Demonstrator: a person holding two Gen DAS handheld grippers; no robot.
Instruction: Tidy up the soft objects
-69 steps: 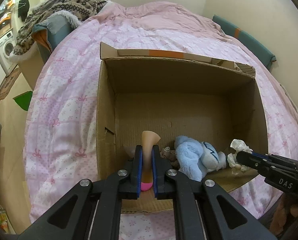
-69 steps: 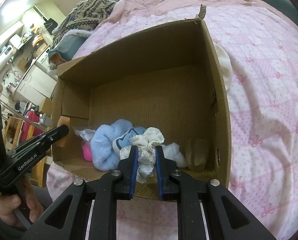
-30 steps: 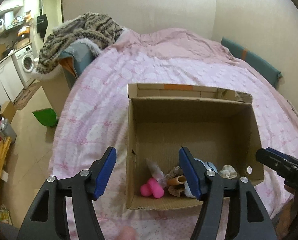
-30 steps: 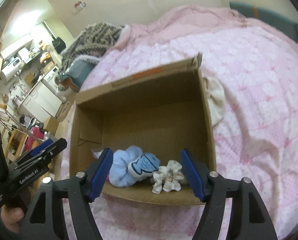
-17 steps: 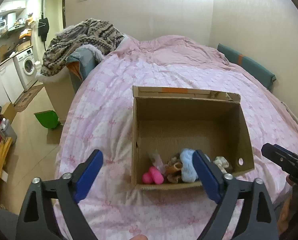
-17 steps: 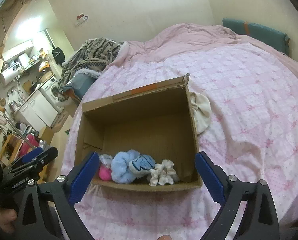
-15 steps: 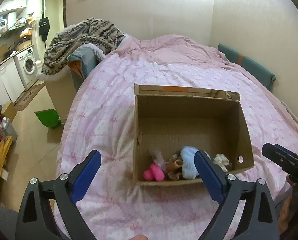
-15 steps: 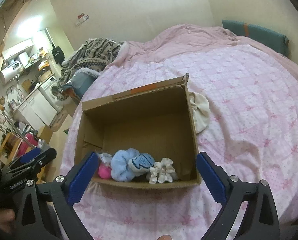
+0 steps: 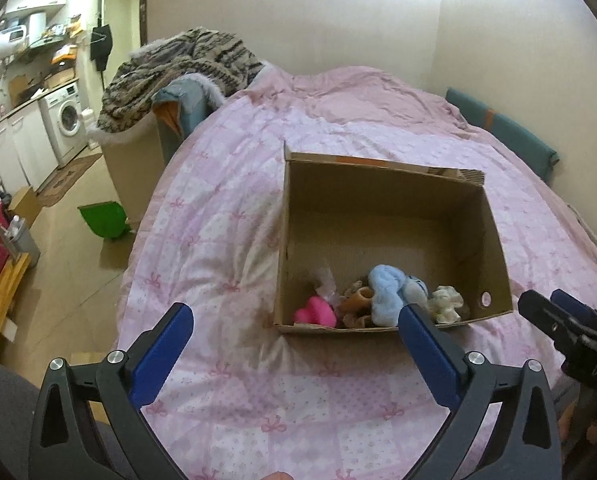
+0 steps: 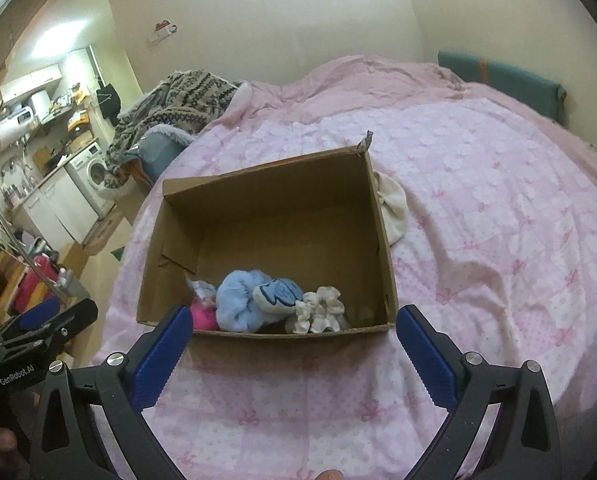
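Observation:
An open cardboard box (image 9: 382, 204) sits on the pink bedspread; it also shows in the right wrist view (image 10: 266, 208). Along its near wall lie a pink toy (image 9: 316, 311), a tan toy (image 9: 358, 298), a light blue plush (image 9: 390, 290) and a white frilly cloth (image 9: 446, 304). The right wrist view shows the pink toy (image 10: 203, 315), the blue plush (image 10: 254, 298) and the white cloth (image 10: 318, 311). My left gripper (image 9: 294, 334) is open and empty, held back from the box. My right gripper (image 10: 290, 338) is open and empty, also in front of the box.
A cream cloth (image 10: 390, 208) lies on the bed beside the box's right wall. A patterned blanket pile (image 9: 178, 64) is at the bed's far left. A green dustpan (image 9: 102, 220) is on the floor. A teal cushion (image 9: 502, 136) lines the right wall.
Both grippers let go of their soft items into the box, opened wide and drew back and up from it. In the last half second they barely moved.

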